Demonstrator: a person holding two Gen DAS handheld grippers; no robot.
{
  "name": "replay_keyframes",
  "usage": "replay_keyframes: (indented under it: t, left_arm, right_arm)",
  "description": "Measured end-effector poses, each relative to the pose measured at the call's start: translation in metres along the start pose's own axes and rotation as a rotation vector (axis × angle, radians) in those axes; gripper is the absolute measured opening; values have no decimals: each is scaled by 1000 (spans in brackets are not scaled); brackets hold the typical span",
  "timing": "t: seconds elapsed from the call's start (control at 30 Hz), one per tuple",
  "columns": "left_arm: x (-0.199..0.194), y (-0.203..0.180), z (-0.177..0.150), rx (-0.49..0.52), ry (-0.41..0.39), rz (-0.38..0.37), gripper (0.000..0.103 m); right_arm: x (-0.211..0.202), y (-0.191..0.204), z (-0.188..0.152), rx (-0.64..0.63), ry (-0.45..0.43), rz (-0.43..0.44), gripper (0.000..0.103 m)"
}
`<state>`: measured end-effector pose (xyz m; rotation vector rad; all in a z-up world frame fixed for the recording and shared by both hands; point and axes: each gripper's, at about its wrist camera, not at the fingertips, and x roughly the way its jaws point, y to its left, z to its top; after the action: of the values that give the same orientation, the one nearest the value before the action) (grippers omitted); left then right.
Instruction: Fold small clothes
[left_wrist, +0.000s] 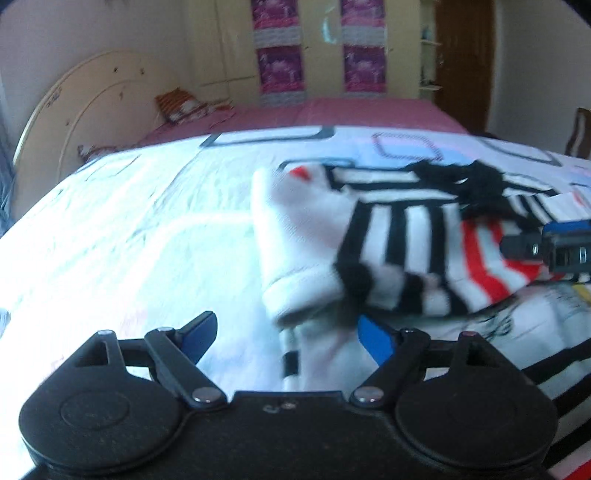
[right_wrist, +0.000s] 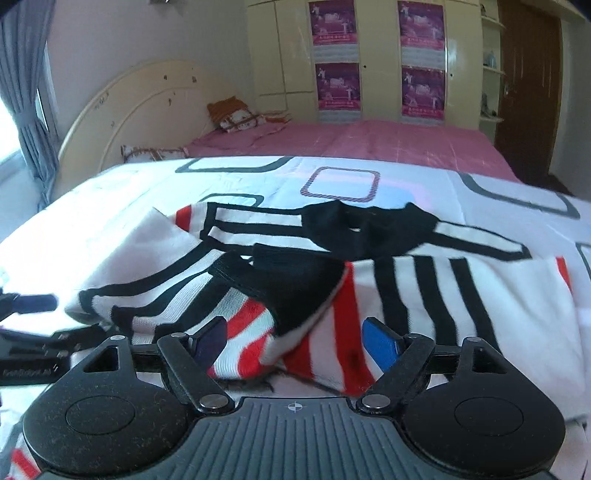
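Note:
A small white garment with black and red stripes (left_wrist: 388, 236) lies crumpled on the white patterned bedspread (left_wrist: 129, 229). In the right wrist view the garment (right_wrist: 406, 280) fills the middle, with a black collar part on top. My left gripper (left_wrist: 288, 341) stands open just short of the garment's white folded edge, nothing pressed between its blue pads. My right gripper (right_wrist: 295, 341) is open too, and a red-striped fold lies loose between its fingers. Each gripper shows in the other's view: the right gripper (left_wrist: 554, 247) at the right edge, the left gripper (right_wrist: 33, 325) at the left edge.
Beyond the bedspread lies a pink sheet (right_wrist: 369, 144) with pillows (right_wrist: 236, 118) by a cream headboard (right_wrist: 140, 107). A wardrobe with purple posters (right_wrist: 338, 85) and a brown door (right_wrist: 528, 92) stand behind. A grey curtain (right_wrist: 26, 81) hangs at the left.

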<state>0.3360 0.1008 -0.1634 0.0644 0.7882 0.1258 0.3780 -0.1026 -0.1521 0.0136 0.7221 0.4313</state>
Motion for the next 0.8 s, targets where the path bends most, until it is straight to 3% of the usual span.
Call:
replay_keyframes:
  t: [0.07,0.1,0.2,0.23,0.27,0.37,0.53,0.7,0.8]
  left_arm:
    - [8,0,1,-2,7,14,81]
    - [12,1,2,-6,6,16,81]
    - [22,1,7,-18,-5,5,74]
    - [23,1,9,-18,-14,-4,65]
    - [24,0,10,-16,-22,-16,53]
    - [27,-2,12,-21,-43,-43,38]
    - [27,-5,11,-5,-68,-54,25]
    - [33,3,7,-34,-43,-77,25]
    - [27,3,5,-11,-38,-83,25]
  right_arm:
    - [8,0,3,2,4,-20,58]
    - [12,-1,6,6,11,-29,39]
    - [14,-11,12,37,6,-43,25]
    - [10,-17,14,52,1,-38,10]
    - [7,-22,15,67,-8,-37,6]
    - [-8,-39,19,107,-48,-53,6]
    - [-29,-73,18,184,-88,-74,6]
    - [-17,-100,-6,275,24,-90,6]
    - [-20,-106,-15,295,37,-90,6]
